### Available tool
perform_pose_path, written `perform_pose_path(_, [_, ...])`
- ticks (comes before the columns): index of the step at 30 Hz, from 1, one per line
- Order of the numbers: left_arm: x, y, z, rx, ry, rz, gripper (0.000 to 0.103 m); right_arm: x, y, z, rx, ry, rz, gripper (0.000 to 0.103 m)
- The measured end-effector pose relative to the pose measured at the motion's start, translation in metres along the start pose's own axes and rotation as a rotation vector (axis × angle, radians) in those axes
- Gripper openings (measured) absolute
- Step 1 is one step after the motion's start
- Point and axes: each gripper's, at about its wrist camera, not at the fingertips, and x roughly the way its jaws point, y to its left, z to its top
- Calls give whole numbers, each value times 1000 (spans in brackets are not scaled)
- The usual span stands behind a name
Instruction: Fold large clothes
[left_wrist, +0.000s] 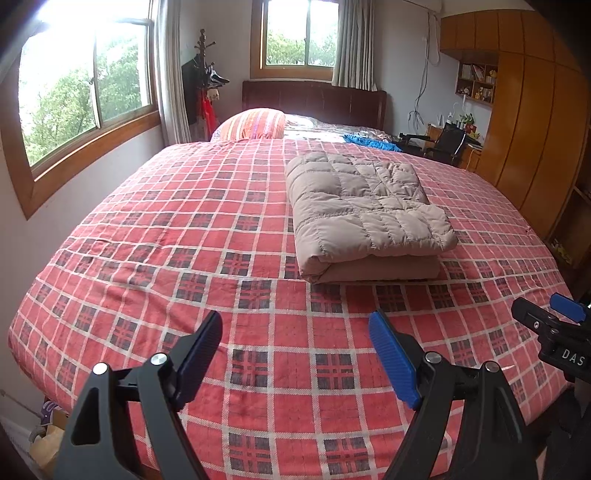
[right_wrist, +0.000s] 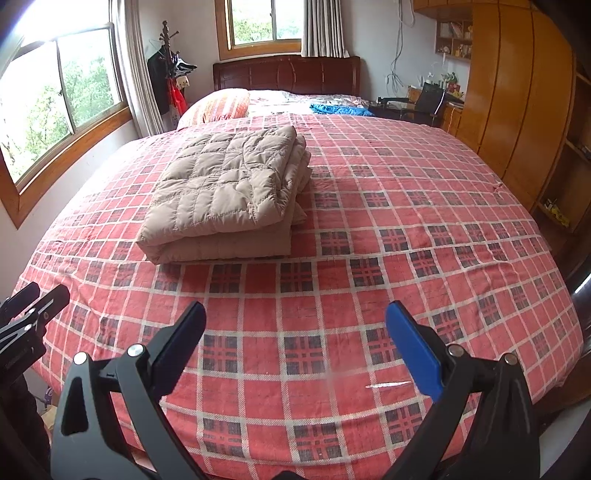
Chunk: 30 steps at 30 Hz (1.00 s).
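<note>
A quilted beige jacket (left_wrist: 365, 210) of smooth, faintly sheened cloth lies on a bed's matt woven plaid cover (left_wrist: 184, 229); matt black plastic fingers (right_wrist: 177, 354) carry ribbed blue pads (left_wrist: 393, 360) and shiny metal pins (left_wrist: 159, 358).

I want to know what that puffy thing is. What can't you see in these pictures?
- Puffy garment: folded in both views, so its sleeves, front and kind are hidden inside.
- Blue cloth: far up the bed, too small to identify.
- Shelf items: tiny and blurred, left view.
- Left gripper and right gripper: open; hands holding them are cut off below.
</note>
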Motion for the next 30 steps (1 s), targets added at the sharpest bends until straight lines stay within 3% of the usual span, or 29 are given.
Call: perform_pose_path(30, [-1,0,-2,2,-4,8,82,0,0,0,17,11,-3,97])
